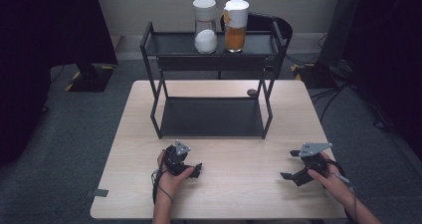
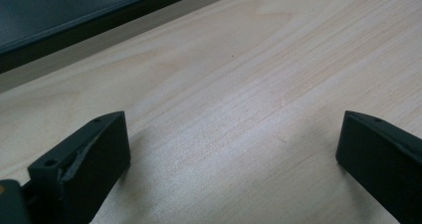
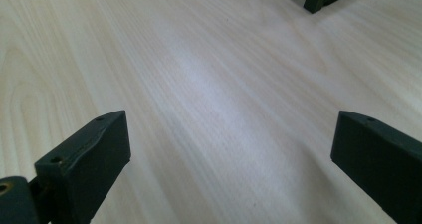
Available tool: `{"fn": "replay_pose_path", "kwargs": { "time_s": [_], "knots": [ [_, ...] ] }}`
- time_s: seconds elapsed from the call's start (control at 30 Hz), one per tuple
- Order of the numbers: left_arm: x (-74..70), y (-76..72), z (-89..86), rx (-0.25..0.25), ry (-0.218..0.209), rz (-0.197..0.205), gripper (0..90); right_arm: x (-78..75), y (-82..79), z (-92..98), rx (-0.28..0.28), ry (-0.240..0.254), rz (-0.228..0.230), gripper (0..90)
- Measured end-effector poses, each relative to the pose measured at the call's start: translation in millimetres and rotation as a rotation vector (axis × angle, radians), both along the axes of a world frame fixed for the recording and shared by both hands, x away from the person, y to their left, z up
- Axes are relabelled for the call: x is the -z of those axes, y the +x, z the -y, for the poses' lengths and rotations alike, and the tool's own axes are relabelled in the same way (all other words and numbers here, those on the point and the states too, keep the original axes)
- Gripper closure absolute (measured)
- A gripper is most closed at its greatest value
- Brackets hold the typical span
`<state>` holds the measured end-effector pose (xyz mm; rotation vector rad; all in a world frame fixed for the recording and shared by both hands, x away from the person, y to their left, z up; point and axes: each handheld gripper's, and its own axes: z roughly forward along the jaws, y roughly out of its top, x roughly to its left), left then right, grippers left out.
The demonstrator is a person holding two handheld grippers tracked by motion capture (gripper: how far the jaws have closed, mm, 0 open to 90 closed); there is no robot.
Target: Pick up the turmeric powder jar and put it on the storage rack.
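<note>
— What is laid out, starting with the biggest piece?

— A pale wooden bench (image 1: 219,194) is seen from the high view, ringed by grey floor. A black two-tier rack (image 1: 211,117) is set on the far half of it, its lower tray resting on the wood.

— And on the rack?

— Two jars with white lids are stood side by side on the upper shelf: a jar of white powder (image 1: 205,26) at the left, a jar of orange powder (image 1: 236,26) just beside it at the right. Both are kept upright and well apart from the hands.

— Where are the grippers held?

— The left gripper (image 1: 193,171) is held low over the near edge of the bench, in front of the rack's left leg. The right gripper (image 1: 289,165) is held near the right edge, well apart from the left one.

— How are the jaws set?

— Both pairs are spread wide and nothing is gripped. In the left gripper view, bare wood is seen between the jaws, with the rack's dark tray edge (image 2: 89,22) at the upper left. In the right gripper view, bare wood is likewise seen, with a rack foot (image 3: 316,0) at the top.
</note>
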<state>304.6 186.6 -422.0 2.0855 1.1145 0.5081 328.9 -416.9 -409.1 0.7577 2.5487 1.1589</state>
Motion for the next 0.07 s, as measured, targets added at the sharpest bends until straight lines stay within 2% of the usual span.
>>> {"fn": "replay_pose_path", "kwargs": {
  "time_s": [0.07],
  "knots": [
    [0.1,0.1,-2.3,0.0,-0.013,-0.005,0.2,-2.5,-4.3,-1.3,-0.006,-0.017,0.003,1.0]
  ]
}}
